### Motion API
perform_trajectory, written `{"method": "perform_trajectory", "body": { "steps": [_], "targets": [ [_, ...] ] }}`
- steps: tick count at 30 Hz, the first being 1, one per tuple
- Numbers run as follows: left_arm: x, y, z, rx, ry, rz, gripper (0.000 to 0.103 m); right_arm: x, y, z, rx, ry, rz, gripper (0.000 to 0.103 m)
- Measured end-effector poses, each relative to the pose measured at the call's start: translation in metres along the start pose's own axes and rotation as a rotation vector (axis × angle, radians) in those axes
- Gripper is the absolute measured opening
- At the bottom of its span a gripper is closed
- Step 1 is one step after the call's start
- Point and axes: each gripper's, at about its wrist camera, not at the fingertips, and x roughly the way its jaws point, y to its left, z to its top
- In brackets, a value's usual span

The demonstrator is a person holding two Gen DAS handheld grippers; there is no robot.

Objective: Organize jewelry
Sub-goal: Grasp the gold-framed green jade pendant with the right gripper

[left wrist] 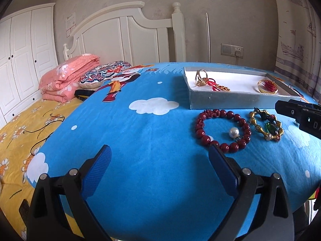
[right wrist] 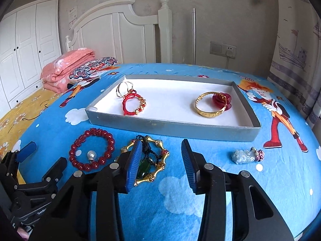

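A shallow grey box (right wrist: 172, 129) with a white floor sits on the blue cartoon-print cloth (right wrist: 220, 190) covering the table, its long side running left to right across the right wrist view. Inside, at its left end, lie a pair of thin gold hoops (right wrist: 124, 88) and a red cord bracelet with gold beads (right wrist: 134, 104); toward the right end lies a gold bangle (right wrist: 210, 105) touching a red flower piece (right wrist: 224, 98).

On the cloth just in front of the box lie a dark red bead bracelet (right wrist: 92, 149), flat, with a pearl (right wrist: 91, 155) inside its ring, and beside it on the right a gold bamboo-link bracelet (right wrist: 158, 160) with a green stone (right wrist: 142, 171) and dark cord across it. A pale blue carved pendant (right wrist: 245, 155) lies well apart to the right, long axis left to right.

The right gripper (right wrist: 160, 160) has its jaws apart; its left finger overlaps the bamboo bracelet in view, and nothing is between the pads. The left gripper (left wrist: 158, 164) also has its jaws wide apart, holding nothing, with the red bead bracelet (left wrist: 223, 129) just beyond its right finger.
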Motion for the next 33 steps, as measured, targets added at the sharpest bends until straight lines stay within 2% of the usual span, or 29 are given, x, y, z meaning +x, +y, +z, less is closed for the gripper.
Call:
{"method": "perform_trajectory", "body": {
  "steps": [17, 20, 22, 24, 33],
  "targets": [
    [-0.007, 0.006, 0.004, -0.033, -0.023, -0.050, 0.094, 0.042, 0.025, 0.010, -0.075, 0.195, -0.016, 0.020],
    [-0.008, 0.002, 0.003, -0.029, -0.021, -0.055, 0.094, 0.044, 0.027, 0.012, -0.091, 0.197, -0.018, 0.019],
    [-0.007, 0.000, 0.003, -0.027, -0.014, -0.060, 0.094, 0.044, 0.030, 0.012, -0.111, 0.193, -0.014, 0.010],
    [-0.008, -0.002, 0.002, -0.029, -0.009, -0.070, 0.094, 0.042, 0.031, 0.011, -0.118, 0.179, -0.016, 0.009],
    [-0.010, -0.024, 0.009, -0.003, 0.010, -0.122, 0.094, 0.013, 0.011, 0.011, -0.039, 0.039, 0.031, 0.009]
  ]
}}
